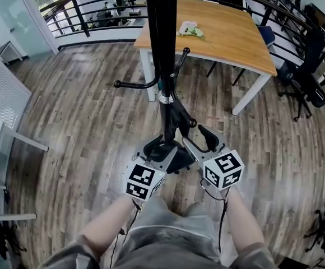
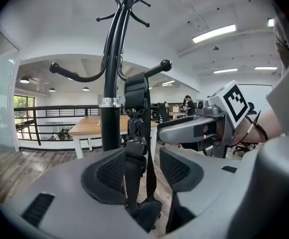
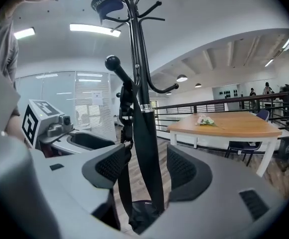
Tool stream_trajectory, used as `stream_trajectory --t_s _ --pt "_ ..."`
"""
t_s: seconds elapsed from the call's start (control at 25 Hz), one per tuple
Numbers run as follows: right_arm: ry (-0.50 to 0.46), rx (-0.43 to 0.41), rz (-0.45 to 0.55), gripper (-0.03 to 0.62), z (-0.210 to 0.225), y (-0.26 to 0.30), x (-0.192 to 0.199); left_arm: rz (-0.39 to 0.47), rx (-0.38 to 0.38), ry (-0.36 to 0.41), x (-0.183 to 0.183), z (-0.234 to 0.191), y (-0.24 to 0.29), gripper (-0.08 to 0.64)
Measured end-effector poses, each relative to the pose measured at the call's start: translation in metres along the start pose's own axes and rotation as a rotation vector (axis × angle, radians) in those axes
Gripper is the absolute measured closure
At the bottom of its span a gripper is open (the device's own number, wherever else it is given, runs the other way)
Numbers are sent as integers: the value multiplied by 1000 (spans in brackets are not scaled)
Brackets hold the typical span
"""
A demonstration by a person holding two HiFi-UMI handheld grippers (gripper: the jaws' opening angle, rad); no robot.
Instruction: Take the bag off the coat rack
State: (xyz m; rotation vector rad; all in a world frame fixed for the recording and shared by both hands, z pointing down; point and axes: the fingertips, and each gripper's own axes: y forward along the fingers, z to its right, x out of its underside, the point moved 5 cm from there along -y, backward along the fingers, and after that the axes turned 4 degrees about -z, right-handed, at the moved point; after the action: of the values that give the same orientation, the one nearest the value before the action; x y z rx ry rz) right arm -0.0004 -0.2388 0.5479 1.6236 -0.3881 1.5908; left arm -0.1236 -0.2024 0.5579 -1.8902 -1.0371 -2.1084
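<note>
A black coat rack stands in front of me, its pole ringed by a silver collar. A black bag hangs low beside the pole by a buckled strap from a knobbed hook. My left gripper is open, and the strap runs down between its pads without being pinched. My right gripper is open too, close on the bag's right. In the right gripper view the strap and the pole show between the jaws, with the bag below.
A wooden table with a small bunch of flowers stands behind the rack. Black railings run along the back. Office chairs are at the right, a white table frame at the left. A dark cap tops the rack.
</note>
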Motion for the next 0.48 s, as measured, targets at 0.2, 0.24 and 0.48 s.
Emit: stream_trajectory --t_s 0.2,0.24,0.48 --pt "31 -60 -1 334 8 23 10 -14 -50 -13 9 -8 21 335" --pt "44 -74 4 334 9 28 11 -12 -59 -13 10 -10 24 341" --pt "53 -139 11 394 8 45 13 16 -88 28 11 -13 26 456"
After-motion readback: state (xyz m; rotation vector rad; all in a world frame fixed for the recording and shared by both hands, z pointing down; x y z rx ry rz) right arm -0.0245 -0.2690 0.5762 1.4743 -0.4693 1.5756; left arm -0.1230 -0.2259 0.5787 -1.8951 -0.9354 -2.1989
